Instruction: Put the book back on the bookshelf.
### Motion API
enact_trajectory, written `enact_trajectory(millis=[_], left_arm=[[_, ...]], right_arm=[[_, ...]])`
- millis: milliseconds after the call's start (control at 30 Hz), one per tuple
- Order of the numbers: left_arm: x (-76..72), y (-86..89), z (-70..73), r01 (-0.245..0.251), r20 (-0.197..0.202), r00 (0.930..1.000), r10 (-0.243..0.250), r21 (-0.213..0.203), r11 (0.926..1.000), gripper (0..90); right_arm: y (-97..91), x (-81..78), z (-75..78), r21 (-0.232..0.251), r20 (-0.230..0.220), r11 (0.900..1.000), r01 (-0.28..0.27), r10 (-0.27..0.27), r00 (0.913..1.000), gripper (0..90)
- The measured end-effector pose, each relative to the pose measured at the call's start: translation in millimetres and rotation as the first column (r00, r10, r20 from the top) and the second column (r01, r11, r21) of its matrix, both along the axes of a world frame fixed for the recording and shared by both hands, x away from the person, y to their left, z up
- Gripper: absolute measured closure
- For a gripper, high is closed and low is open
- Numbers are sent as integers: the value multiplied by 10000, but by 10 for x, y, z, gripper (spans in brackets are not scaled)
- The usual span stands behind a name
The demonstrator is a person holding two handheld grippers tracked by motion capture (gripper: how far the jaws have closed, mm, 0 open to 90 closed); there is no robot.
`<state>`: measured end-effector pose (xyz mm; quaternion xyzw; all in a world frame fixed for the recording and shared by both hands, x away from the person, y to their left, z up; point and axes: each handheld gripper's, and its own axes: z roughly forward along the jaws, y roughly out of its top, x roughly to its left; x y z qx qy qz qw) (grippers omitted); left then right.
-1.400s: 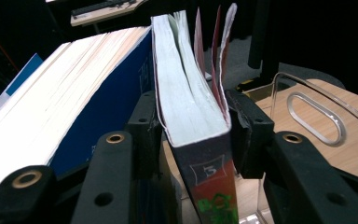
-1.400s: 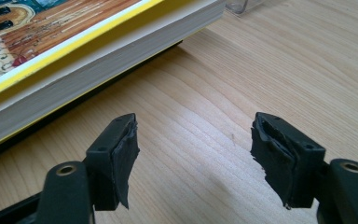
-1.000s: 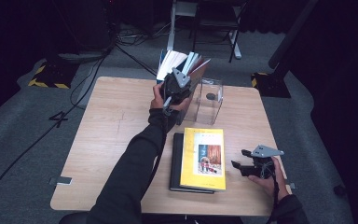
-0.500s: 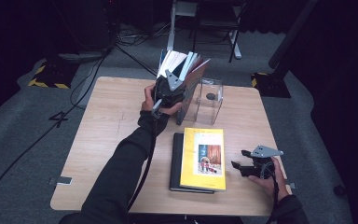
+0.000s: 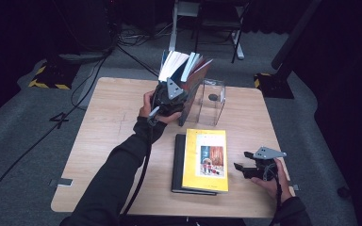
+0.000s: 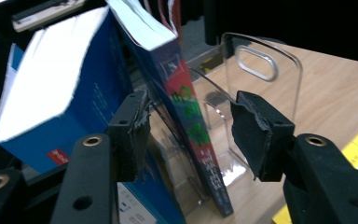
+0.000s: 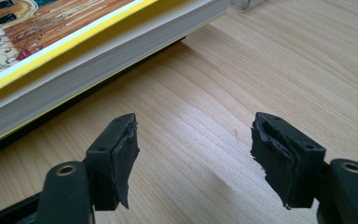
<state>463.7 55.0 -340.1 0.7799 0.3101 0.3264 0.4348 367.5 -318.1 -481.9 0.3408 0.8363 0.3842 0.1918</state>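
Table evenly lit from overhead; floor and backdrop around table dark, near black. Soft short shadows under yellow book beside table's near edge. High view slightly soft, low detail. Clear stand shows faint edge glare. Gripper views sharp mid-range; black jaws at bottom slightly soft, mild wide-angle stretch.

My left gripper reaches forward on an outstretched arm, its jaws just opening, the pads parted. My right gripper rests low, jaws spread wide, nothing between my fingertips.
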Motion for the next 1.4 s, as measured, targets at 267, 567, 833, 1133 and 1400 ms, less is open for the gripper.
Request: enact_trajectory(millis=[267,567,833,1133,1400], left_arm=[[-111,102,-87,279,-248,9993,-270,376,9989,432],[-239,229,-185,585,-370,9977,-562,642,9962,422],[-375,344,-326,1009,-519,9940,-964,936,9905,393],[-489,444,-503,1397,-821,9881,-1303,1206,9828,375],[-599,571,-747,1894,-1357,9756,-1723,1247,9740,340]], right_arm=[[7,-1,-10,-71,-31,10000,-51,51,10000,320],[12,-4,-19,-120,-117,9999,-74,73,9999,320],[26,-10,-24,-203,-150,9997,-112,109,9998,320],[13,-6,-24,-139,-269,9999,-12,8,9996,317],[4,-19,3,19,-362,10000,-98,98,9993,298]])
